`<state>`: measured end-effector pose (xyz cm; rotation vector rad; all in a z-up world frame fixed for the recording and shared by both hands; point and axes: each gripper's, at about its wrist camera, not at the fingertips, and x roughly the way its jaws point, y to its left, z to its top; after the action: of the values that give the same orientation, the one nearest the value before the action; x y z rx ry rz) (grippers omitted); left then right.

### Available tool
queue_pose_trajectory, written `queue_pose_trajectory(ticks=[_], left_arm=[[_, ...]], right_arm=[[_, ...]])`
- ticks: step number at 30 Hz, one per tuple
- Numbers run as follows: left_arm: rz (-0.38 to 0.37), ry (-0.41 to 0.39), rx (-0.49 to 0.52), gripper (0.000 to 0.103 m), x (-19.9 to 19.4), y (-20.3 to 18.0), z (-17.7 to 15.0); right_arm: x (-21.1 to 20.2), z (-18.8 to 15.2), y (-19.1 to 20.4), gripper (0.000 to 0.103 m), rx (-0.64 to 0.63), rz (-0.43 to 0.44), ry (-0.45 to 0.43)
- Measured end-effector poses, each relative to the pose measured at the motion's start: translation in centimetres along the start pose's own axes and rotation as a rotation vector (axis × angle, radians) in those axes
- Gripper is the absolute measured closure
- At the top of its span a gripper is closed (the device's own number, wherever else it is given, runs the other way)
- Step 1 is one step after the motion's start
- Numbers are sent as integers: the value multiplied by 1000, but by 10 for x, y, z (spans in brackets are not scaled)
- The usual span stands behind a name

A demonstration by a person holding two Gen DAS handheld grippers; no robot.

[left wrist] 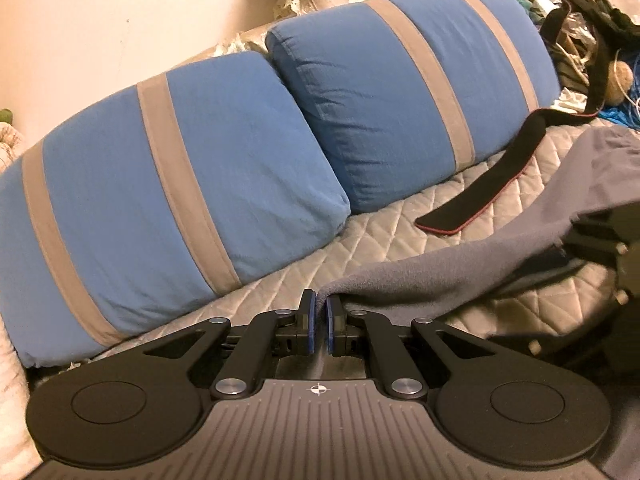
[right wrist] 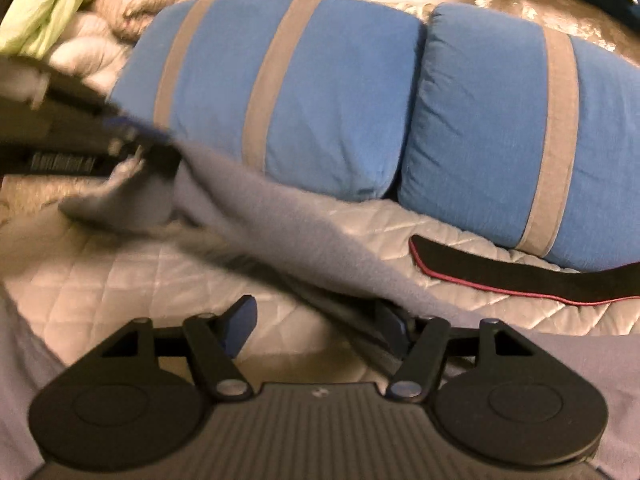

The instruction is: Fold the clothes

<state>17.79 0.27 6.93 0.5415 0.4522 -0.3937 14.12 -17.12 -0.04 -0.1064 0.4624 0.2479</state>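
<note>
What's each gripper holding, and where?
Left gripper: shut on the grey garment, at its edge. Right gripper: open, gripping nothing; the garment drapes over one finger.

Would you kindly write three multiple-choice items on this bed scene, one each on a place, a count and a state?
1. Where does the black strap lie?
A. On the quilted cover in front of the pillows
B. On top of a pillow
C. In the right gripper

2. How many blue pillows show?
A. One
B. Two
C. Four

3. How do the left gripper's jaws stand?
A. Wide open
B. Shut on the grey garment
C. Shut on the strap

Answers: 1 A, it rests flat on the quilting; 2 B, two lie side by side; 3 B, cloth is pinched between the blue pads.
</note>
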Motion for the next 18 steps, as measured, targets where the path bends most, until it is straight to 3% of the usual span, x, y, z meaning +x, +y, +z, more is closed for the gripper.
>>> queue_pose_trajectory(ticks=[3, 5, 7, 16, 18], left_arm=[[-16, 18, 33, 87, 1, -2, -5], [-26, -33, 115, 48, -6, -11, -11], [-32, -71, 206, 38, -10, -23, -16], [-39, -191, 647, 38, -13, -97, -37], [6, -180, 738, 38, -2, -114, -45]], right_arm=[[-6, 6, -7, 25, 4, -4, -31], [-8, 12, -14, 25, 29, 13, -49], [-8, 18, -25, 25, 78, 37, -54], [10, 22, -86, 25, 475, 253, -5], [13, 20, -97, 25, 551, 294, -3]])
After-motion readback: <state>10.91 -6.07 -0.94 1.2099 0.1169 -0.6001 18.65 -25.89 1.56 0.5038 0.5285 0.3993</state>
